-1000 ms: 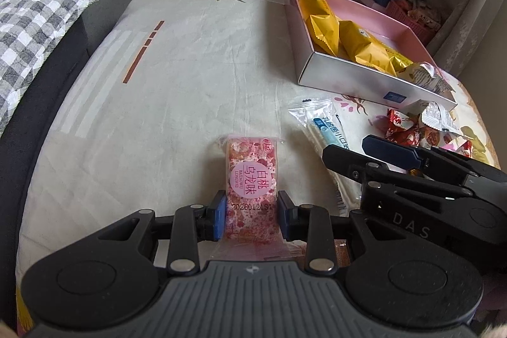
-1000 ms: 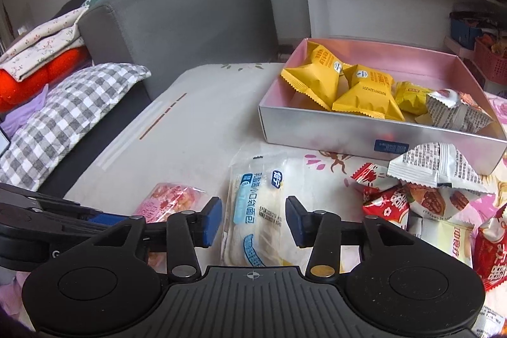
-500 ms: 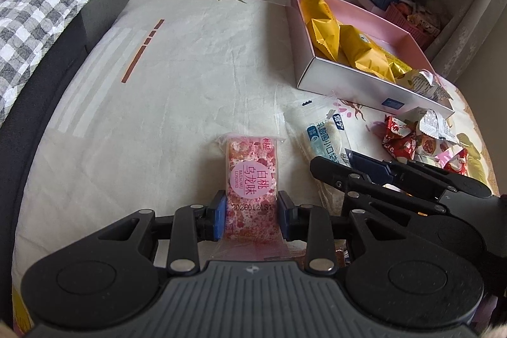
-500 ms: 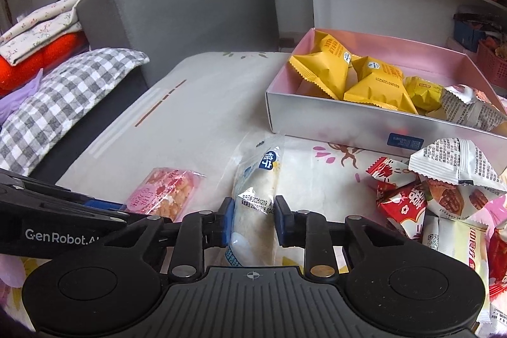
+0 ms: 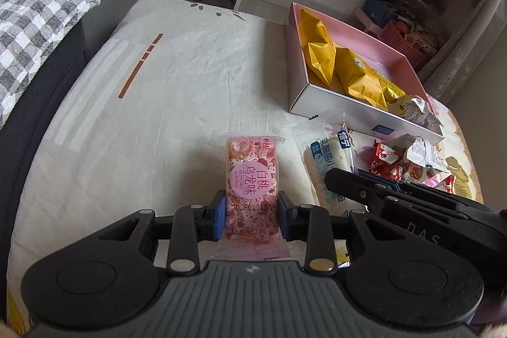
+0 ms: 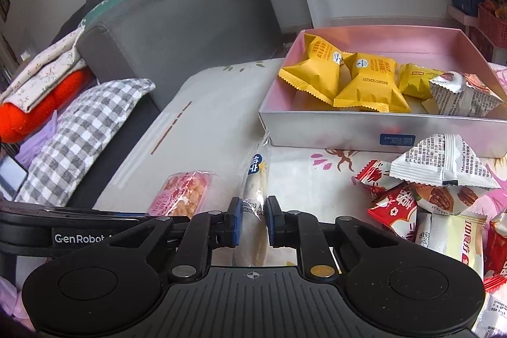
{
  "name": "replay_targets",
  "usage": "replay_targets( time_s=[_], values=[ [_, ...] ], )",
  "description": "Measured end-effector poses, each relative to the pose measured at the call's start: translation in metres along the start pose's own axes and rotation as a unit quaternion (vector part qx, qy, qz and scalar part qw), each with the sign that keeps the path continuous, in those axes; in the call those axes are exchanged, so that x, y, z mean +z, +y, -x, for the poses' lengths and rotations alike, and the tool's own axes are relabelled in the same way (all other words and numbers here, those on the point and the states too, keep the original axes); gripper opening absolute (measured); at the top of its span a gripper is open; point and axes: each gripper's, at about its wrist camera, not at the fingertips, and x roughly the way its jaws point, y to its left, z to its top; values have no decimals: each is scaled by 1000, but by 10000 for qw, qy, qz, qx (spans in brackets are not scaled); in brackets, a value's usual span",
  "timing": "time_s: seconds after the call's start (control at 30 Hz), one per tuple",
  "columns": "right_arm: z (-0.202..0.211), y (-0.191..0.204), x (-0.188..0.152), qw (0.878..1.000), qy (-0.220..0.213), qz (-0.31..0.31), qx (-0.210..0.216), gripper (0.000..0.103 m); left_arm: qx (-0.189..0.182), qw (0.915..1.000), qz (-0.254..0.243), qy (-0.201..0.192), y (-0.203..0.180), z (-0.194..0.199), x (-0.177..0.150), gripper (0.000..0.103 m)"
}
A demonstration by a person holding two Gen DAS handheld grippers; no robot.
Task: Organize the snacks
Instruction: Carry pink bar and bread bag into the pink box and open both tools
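- Step in hand: pick-up stage of sorting; both grippers loaded, nothing yet carried to the pink box (image 6: 320, 129).
- Left gripper (image 5: 252, 219): narrowed onto the pink snack bar (image 5: 252, 179), pads pressing its near end; far end of the bar lying out over the pale cloth (image 5: 158, 122).
- Right gripper (image 6: 253, 225): jaws just closed in, now pinched tight on the white bread packet (image 6: 255, 195), squeezed thin and turned on edge between the pads.
- Box position: ahead and to the right of both packets, on the cloth; already holding yellow packets (image 6: 367, 84) at its left end, with bare pink floor behind them.
- Loose wrappers (image 6: 412, 195) piled just in front of the box, still to be sorted.
- Next move, judged: lift clear of the cloth, carry over the near wall, release into bare floor; soft bread packet likely to sag or slip, so steady grip and low drop advised.
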Motion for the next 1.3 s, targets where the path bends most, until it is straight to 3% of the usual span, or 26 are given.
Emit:
replay_targets(
  time_s=[0.4, 0.87, 1.03, 1.3],
  values=[
    [37, -24, 20, 9965, -405, -681, 263, 15, -228, 9992, 92, -323, -19, 7, 15, 29],
    [82, -91, 55, 9801, -1220, -1567, 61, 15, -614, 9947, -89, -823, -71, -7, 40, 29],
    [85, -124, 73, 9733, -1449, -1773, -155, 15, -442, 9925, -616, -963, -93, -24, 54, 29],
    [65, -167, 92, 9687, -1457, -1938, -539, 15, -275, 9932, -777, -820, -109, -63, 77, 29]
  ],
)
